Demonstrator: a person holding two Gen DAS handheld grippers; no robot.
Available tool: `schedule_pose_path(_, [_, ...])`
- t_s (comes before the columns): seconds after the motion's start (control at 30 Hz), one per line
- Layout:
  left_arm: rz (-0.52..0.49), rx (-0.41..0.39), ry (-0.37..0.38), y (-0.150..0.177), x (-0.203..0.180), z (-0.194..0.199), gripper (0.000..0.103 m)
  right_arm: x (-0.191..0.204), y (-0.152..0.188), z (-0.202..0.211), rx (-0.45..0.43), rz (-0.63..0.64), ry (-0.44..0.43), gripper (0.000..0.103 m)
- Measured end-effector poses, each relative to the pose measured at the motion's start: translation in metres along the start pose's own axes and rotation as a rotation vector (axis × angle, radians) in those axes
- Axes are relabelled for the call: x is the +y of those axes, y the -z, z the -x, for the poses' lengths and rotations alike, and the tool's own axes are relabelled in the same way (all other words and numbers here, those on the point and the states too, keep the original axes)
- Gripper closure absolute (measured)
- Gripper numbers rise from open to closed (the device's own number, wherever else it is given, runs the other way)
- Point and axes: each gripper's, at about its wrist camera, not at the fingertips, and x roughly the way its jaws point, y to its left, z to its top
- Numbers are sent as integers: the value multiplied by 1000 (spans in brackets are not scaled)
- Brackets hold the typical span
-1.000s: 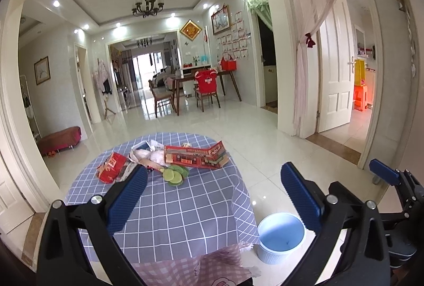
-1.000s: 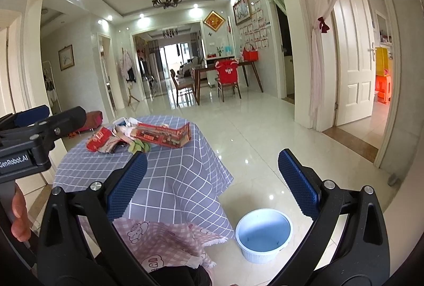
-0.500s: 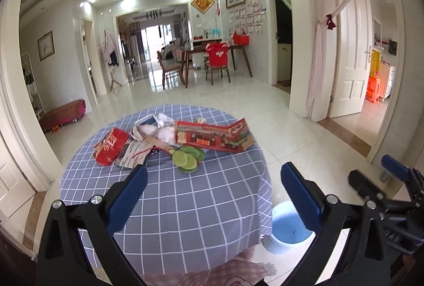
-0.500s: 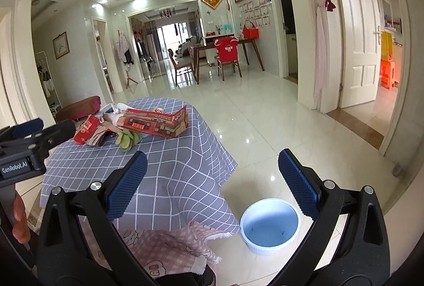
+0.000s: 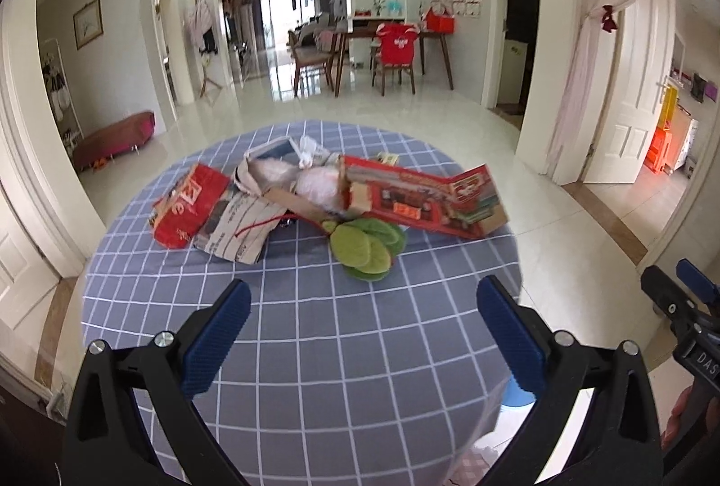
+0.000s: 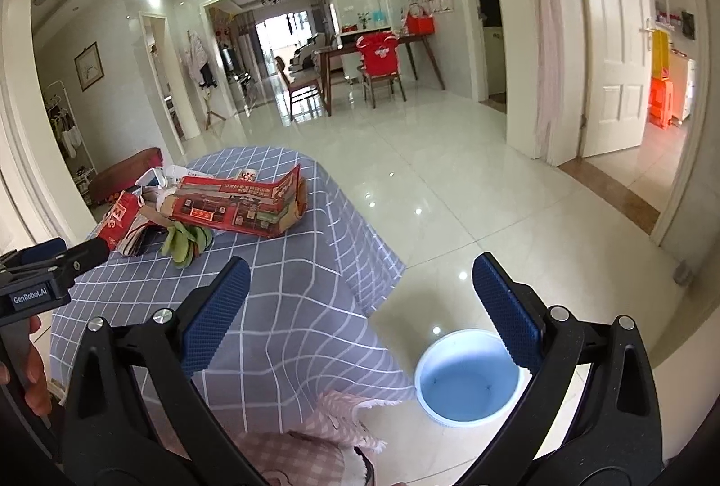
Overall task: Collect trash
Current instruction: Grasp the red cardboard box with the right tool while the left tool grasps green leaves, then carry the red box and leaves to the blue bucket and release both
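A heap of trash lies at the far side of the round table with a blue checked cloth (image 5: 315, 351): a long red carton (image 5: 423, 200), a red packet (image 5: 189, 207), torn printed paper (image 5: 238, 229), white crumpled plastic (image 5: 310, 182) and green leaves (image 5: 366, 245). My left gripper (image 5: 362, 333) hovers open over the near half of the table, short of the leaves. Farther right, my right gripper (image 6: 360, 306) stands open above the table's right edge and the floor. A light blue bin (image 6: 468, 378) sits on the floor beside the table. The red carton (image 6: 238, 207) and green leaves (image 6: 186, 240) also show in the right wrist view.
A pink patterned cloth (image 6: 315, 432) hangs under the checked one at the near edge. Glossy tile floor (image 6: 450, 193) stretches right and back toward a dining table with chairs (image 6: 373, 67). A white door (image 6: 616, 49) and a curtain are at the right.
Both grippers have moved forward and tilted down toward the table, so the trash heap looks larger and nearer. In the left wrist view the bin has nearly slipped behind the right finger.
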Motion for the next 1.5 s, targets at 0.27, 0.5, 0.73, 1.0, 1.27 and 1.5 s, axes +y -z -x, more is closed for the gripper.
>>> schedule_pose_path(0.27, [41, 49, -39, -8, 28, -37, 4, 50, -14, -72, 72, 131, -76, 6])
schedule_pose_path(0.5, [85, 64, -73, -16, 54, -60, 5, 118, -13, -133, 118, 418, -48, 6])
schedule_pose_path(0.73, [94, 85, -55, -20, 60, -75, 5, 160, -15, -180, 149, 612, -27, 6])
schedule_pose_path(1.0, [116, 129, 36, -23, 48, -102, 11, 135, -35, -192, 160, 443, -167, 64])
schedule_pose_path(1.27, [152, 229, 88, -30, 29, -151, 62, 106, -61, -182, 100, 315, -226, 89])
schedule_pose_path(1.5, [176, 160, 86, -31, 31, -125, 96, 102, -57, -147, 27, 258, -267, 96])
